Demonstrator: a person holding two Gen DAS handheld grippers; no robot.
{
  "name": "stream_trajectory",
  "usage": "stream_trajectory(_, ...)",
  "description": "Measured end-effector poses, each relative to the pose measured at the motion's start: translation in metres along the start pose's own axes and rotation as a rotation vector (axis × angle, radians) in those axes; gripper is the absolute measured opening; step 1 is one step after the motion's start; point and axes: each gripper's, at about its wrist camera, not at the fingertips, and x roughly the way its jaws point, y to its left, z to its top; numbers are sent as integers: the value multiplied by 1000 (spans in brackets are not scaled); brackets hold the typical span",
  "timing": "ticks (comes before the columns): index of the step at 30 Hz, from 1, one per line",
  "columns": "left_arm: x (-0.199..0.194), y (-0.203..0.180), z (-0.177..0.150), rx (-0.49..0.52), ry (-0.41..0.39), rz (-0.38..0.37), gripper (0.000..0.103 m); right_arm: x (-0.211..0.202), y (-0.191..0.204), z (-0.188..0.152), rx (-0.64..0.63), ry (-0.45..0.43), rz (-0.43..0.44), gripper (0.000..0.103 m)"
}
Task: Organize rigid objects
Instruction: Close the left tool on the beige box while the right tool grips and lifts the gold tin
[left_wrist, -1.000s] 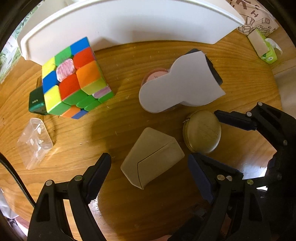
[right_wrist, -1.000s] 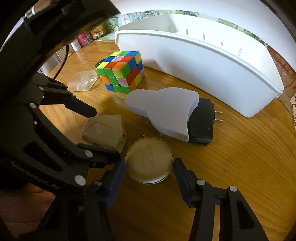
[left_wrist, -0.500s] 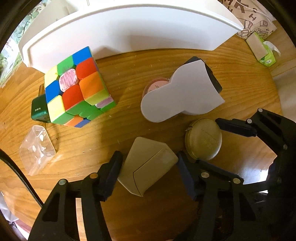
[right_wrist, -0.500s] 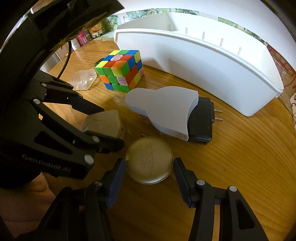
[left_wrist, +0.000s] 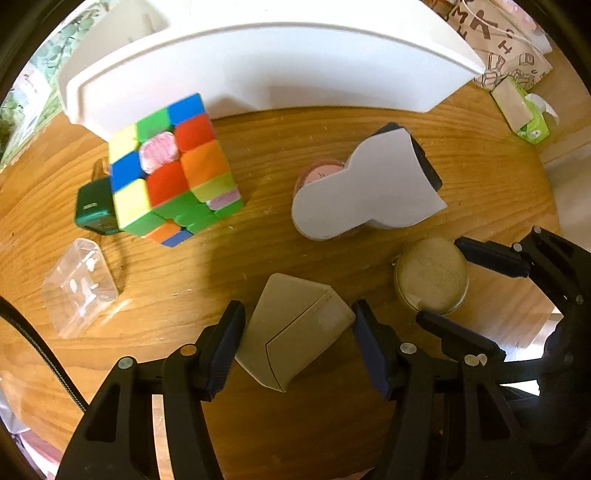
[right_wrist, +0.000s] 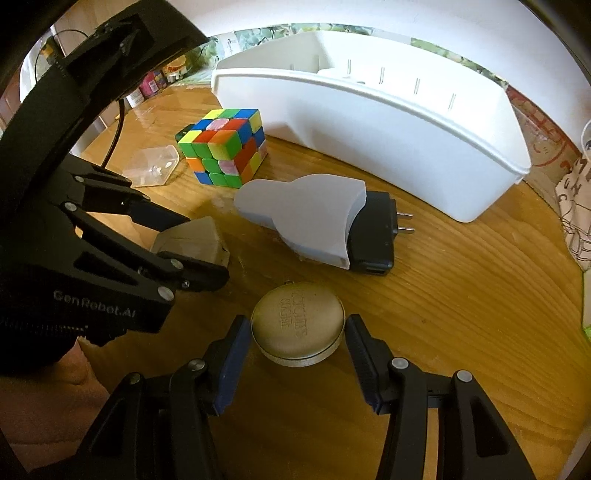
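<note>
The left gripper (left_wrist: 297, 334) has its jaws open around the tan wedge block (left_wrist: 295, 332), one on each side, almost touching it. The right gripper (right_wrist: 297, 338) is open too, with the round gold tin (right_wrist: 298, 323) sitting between its jaws. The tin lies at about 3 o'clock from the block on the wooden table (left_wrist: 332, 125).

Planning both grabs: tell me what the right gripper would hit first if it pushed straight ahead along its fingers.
The right gripper already brackets the round gold tin, so the tin comes first. Beyond it lies the grey flat-topped block resting over the black plug adapter; depth there is uncertain.
</note>
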Motion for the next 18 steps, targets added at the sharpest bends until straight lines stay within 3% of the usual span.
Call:
stream_trajectory(7, -21, 5, -12, -12, -68, 1, 63, -12, 1, -4, 20, -34, -45, 53)
stream_trajectory(18, -76, 17, -44, -7, -307, -134, 63, -40, -4, -9, 67, -95, -97, 53)
